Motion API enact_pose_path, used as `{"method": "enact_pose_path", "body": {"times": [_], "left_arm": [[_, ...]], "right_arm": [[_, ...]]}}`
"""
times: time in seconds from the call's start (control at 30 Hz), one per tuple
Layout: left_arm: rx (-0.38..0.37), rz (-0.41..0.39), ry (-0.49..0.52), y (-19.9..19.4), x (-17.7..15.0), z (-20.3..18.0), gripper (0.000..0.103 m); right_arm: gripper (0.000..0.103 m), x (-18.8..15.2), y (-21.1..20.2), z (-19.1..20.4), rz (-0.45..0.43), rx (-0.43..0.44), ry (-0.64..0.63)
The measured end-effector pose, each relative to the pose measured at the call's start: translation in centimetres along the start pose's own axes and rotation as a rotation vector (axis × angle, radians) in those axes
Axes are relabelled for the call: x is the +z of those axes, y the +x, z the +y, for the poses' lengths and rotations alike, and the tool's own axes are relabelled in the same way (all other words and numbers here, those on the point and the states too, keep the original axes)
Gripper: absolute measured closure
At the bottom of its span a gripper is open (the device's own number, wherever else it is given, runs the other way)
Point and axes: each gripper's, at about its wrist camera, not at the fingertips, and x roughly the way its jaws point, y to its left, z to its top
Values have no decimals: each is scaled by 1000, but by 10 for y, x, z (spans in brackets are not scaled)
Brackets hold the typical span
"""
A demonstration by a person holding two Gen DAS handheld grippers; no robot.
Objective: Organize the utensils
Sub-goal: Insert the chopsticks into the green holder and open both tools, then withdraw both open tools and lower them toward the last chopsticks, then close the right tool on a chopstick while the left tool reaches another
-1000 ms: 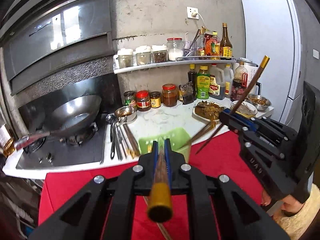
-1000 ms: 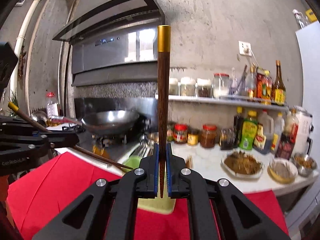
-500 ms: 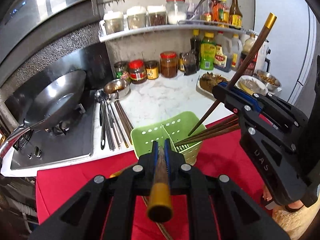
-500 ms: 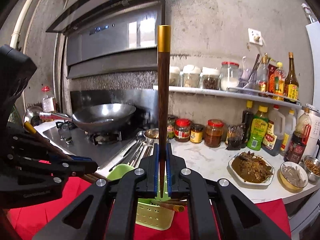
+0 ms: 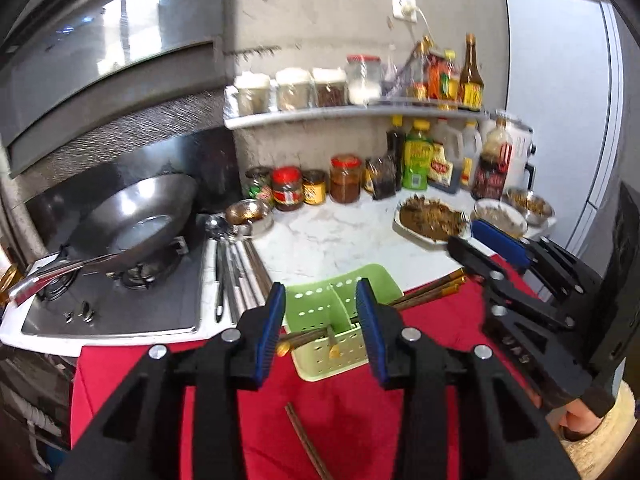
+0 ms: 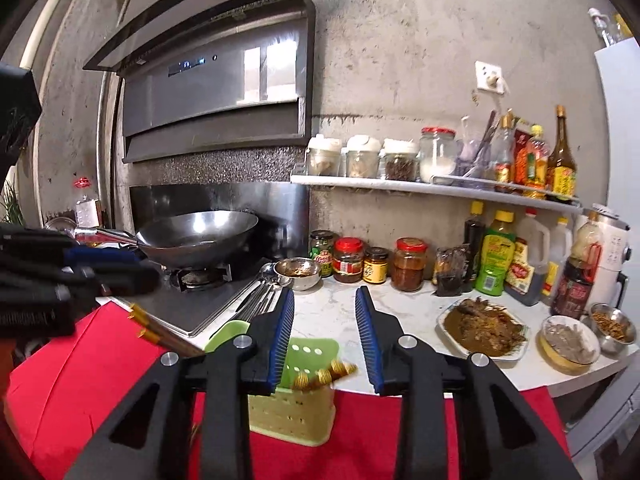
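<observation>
A green slotted utensil basket stands on the red cloth at the counter's edge. Several brown chopsticks with gold ends lie in it and stick out over its rim. My left gripper hangs just above the basket, jaws opening, with no chopstick pressed between the pads. My right gripper is also over the basket with its jaws opening and nothing gripped; it shows at the right of the left wrist view. One chopstick lies loose on the cloth.
Metal spoons and utensils lie on the counter beside the stove, which carries a wok. Jars, sauce bottles and dishes of food fill the counter's back and right. A white fridge stands far right.
Both grippers were shut on a chopstick each; now both jaws stand apart and those chopsticks rest in the green basket. Both hands moved in over the basket.
</observation>
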Motion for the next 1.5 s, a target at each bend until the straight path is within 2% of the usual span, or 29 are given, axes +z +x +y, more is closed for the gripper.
{"method": "enact_pose_path", "body": {"times": [0.17, 0.37, 0.57, 0.73, 0.8, 0.93, 1.13, 1.2, 1.5], "left_arm": [[116, -51, -36, -43, -33, 11, 61], [204, -4, -74, -64, -112, 22, 61], [235, 86, -123, -64, -206, 27, 61], [208, 138, -149, -66, -259, 27, 61], [221, 162, -148, -61, -275, 30, 61], [272, 180, -155, -56, -290, 45, 61], [257, 184, -202, -53, -295, 66, 61], [243, 188, -199, -50, -296, 67, 61], [220, 194, -208, -39, -294, 70, 61]], "right_arm": [[69, -19, -54, 7, 5, -4, -19], [69, -75, -96, 29, 79, 32, -15], [69, -137, -114, 65, 170, 88, 16], [69, -178, -113, 95, 257, 121, 26], [69, -190, -108, 105, 293, 132, 33], [69, -203, -98, 127, 350, 147, 29], [70, -210, -78, 147, 427, 170, 37], [80, -212, -73, 150, 450, 176, 33], [86, -212, -57, 159, 505, 175, 20]]}}
